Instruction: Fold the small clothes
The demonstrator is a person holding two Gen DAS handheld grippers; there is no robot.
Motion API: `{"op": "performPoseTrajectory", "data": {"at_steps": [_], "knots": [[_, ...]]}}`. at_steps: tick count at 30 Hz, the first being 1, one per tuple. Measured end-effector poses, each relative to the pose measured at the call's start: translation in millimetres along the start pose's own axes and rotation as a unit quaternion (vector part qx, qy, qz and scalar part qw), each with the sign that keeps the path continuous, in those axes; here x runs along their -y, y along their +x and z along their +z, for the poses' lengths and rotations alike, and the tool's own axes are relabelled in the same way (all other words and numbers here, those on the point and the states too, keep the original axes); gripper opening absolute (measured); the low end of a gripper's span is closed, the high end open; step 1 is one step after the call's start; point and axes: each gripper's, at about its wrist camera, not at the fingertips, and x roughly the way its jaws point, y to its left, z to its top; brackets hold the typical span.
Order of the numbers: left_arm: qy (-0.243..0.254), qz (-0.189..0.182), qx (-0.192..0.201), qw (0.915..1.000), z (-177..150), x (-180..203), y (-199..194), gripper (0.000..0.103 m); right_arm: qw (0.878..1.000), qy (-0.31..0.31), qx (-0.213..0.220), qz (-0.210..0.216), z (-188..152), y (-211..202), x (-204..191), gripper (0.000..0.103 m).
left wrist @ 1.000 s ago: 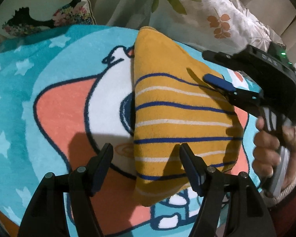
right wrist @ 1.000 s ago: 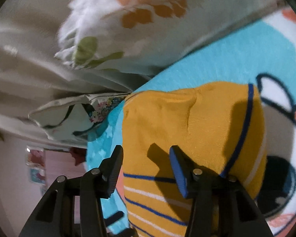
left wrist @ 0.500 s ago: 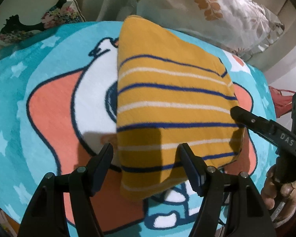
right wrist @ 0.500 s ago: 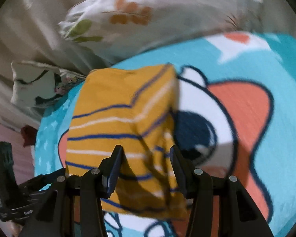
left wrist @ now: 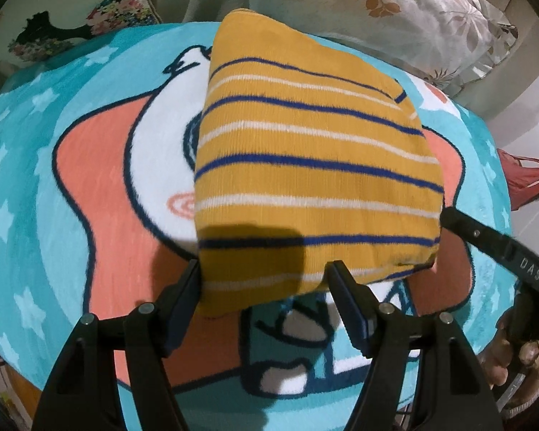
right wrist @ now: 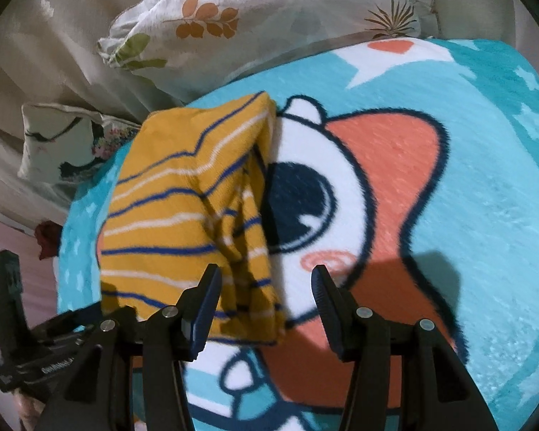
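A folded mustard-yellow garment with blue and white stripes (left wrist: 305,165) lies on a teal cartoon blanket (left wrist: 36,179). My left gripper (left wrist: 266,283) is open and empty, its jaws just above the garment's near edge. My right gripper (right wrist: 266,287) is open and empty, hovering over the garment's near right corner and the blanket beside it. The garment also shows in the right wrist view (right wrist: 183,208), with layered folds along its right side. The right gripper's finger appears in the left wrist view (left wrist: 485,237) by the garment's right edge.
A leaf-print pillow (left wrist: 413,10) and a floral pillow (left wrist: 72,18) lie behind the blanket. In the right wrist view the leaf-print pillow (right wrist: 251,25) sits at the back and the other gripper's body (right wrist: 36,341) is at lower left. A red object (left wrist: 524,179) lies past the blanket's right edge.
My right gripper has pulled back off the garment's top and down to its near right side. My left gripper has drawn back a little; the garment lies released and folded.
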Motion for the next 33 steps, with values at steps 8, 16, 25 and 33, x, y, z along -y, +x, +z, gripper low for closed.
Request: {"op": "performPoseTrajectory", "data": {"at_steps": [8,16,25,33], "knots": [[-0.012,0.006,-0.017,0.9998,-29,2,2,0.073,0.999,-0.042,-0.011,-0.031,-27,-7,5,0.056],[-0.017,0.01,0.004,0.9998,-58,1,-21,0.073,0.999,-0.037,0.022,-0.023,-31,-28,4,0.056],[-0.006,0.05,0.107,0.9929,-64,1,-69,0.073,0.996,-0.074,0.045,-0.002,-4,-10,-49,0.056],[-0.003,0.117,0.204,0.972,-55,-8,-103,0.083,0.998,-0.046,-0.02,-0.025,-11,26,-31,0.058]]}}
